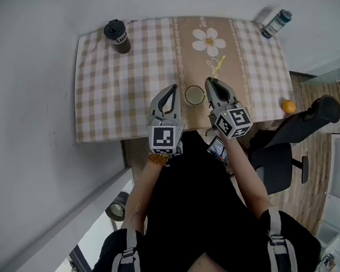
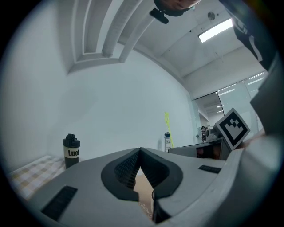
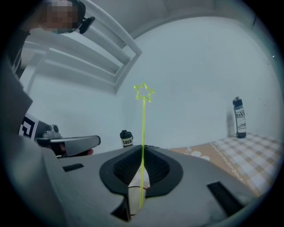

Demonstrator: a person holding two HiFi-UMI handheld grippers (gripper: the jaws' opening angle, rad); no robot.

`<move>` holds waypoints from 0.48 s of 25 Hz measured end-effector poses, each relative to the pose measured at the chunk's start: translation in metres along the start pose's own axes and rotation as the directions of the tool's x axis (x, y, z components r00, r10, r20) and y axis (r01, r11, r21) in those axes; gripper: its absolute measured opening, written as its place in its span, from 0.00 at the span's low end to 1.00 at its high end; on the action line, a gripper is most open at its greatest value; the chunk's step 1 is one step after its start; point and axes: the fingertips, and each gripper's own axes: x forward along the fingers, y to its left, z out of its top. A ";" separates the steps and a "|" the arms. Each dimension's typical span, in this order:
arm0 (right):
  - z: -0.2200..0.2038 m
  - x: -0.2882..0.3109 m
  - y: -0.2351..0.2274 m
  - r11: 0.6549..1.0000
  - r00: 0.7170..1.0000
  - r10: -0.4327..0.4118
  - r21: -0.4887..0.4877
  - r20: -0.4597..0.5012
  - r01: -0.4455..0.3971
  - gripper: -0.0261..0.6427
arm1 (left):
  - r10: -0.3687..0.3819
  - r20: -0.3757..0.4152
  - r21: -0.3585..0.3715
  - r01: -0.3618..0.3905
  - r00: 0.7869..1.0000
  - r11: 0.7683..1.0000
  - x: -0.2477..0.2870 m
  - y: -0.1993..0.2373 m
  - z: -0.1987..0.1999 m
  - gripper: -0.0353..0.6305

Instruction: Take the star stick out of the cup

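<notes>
R gripper (image 1: 211,81), right of the cup (image 1: 194,94), clamps the star stick (image 3: 143,119), barely a thin line from above. L gripper (image 1: 172,88), left of cup, closed, empty.

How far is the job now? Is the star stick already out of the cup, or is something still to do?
Done: the right hand-held gripper is shut on the star stick, and in the head view the cup looks empty, with the stick beside it. In hand: the stick, held upright. Left: probably only to set it down. The left hand-held gripper is shut on nothing.
</notes>
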 end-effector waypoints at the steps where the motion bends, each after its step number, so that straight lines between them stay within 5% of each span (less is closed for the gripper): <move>1: 0.003 -0.001 0.001 1.000 1.000 -0.001 -0.001 0.007 0.001 0.06 | -0.005 0.007 0.004 0.005 1.000 1.000 0.001 -0.002 0.004 0.04; 12: 0.026 -0.006 0.012 1.000 0.998 0.015 -0.013 0.061 -0.014 0.06 | -0.028 0.046 0.014 0.027 0.999 1.000 0.006 -0.013 0.024 0.04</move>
